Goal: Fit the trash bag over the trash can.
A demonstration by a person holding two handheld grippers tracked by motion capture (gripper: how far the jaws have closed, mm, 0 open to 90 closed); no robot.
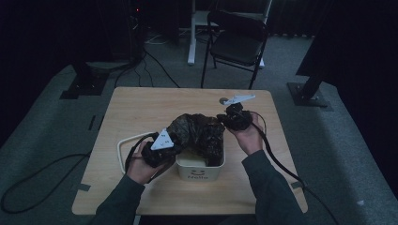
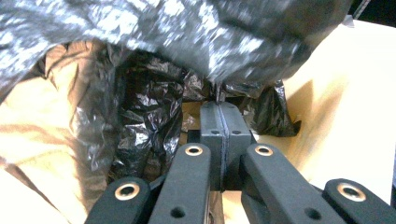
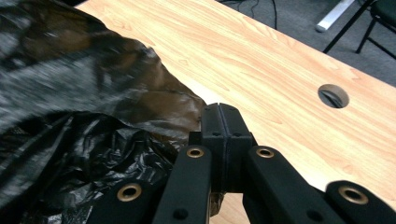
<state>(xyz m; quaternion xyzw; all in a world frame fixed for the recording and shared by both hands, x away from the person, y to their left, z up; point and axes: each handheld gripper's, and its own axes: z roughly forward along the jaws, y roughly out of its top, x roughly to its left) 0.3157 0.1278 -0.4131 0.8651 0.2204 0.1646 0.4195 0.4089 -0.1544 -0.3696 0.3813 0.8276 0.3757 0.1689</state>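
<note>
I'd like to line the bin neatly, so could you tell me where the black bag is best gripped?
Grip the black bag by its thin rim, one edge from each side: the film there is flat enough to pinch, while the middle is bunched over the white bin.

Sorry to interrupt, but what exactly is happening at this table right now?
A person is fitting a black plastic bag into a small white bin on the wooden table. The left gripper and the right gripper are each shut on an edge of the bag, holding it spread over the bin's opening.
</note>
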